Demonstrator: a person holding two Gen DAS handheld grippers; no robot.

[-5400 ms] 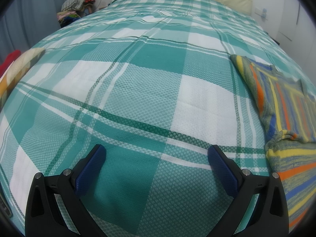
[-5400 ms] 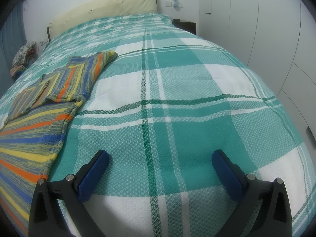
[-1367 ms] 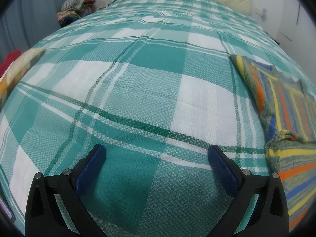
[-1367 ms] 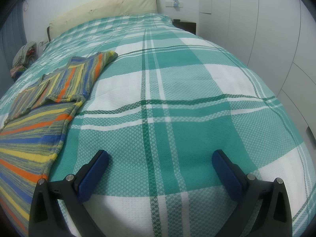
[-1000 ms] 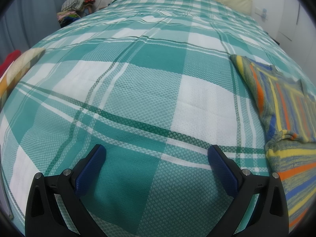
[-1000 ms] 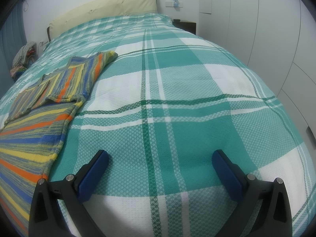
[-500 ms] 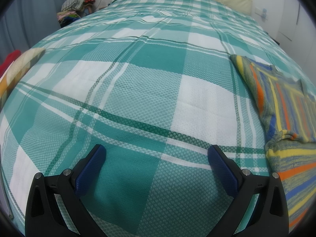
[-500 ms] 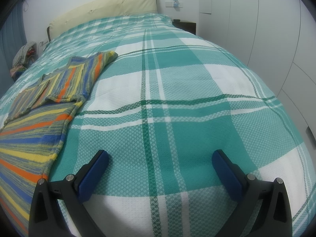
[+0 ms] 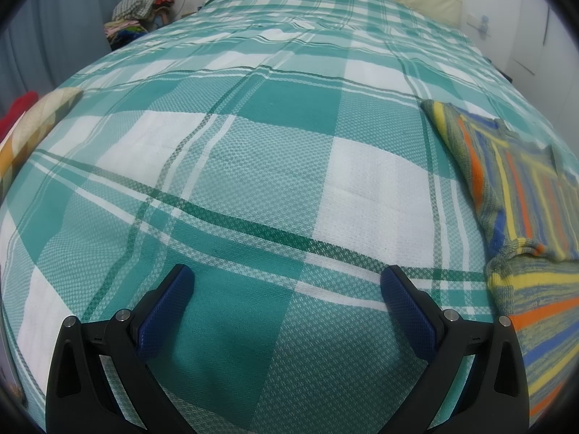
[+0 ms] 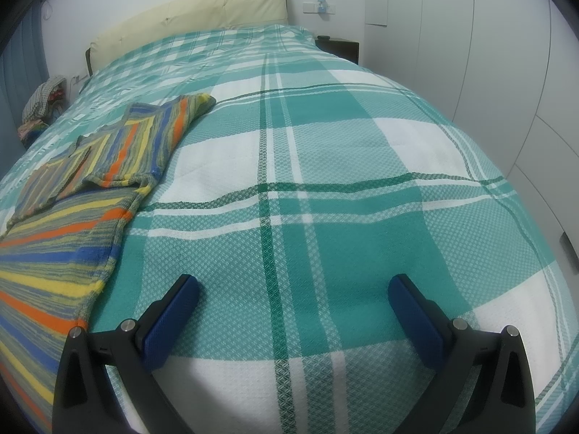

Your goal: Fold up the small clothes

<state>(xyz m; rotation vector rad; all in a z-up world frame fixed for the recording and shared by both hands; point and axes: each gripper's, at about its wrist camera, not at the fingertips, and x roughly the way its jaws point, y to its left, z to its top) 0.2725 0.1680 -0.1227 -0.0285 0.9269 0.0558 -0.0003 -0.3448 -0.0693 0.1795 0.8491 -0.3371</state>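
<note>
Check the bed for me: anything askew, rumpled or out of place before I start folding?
Nothing stands out. The striped sweater lies flat on the plaid bedspread, one sleeve already lying across its chest. Both tongs, left and right, are open and empty over bare cover. A heap of clothes sits beside the headboard, off the bed.

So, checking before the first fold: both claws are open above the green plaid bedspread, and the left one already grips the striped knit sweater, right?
Not quite. The left claw is open and empty; the left wrist view shows the striped knit sweater lying apart on the green plaid bedspread. The right claw is open too.
</note>
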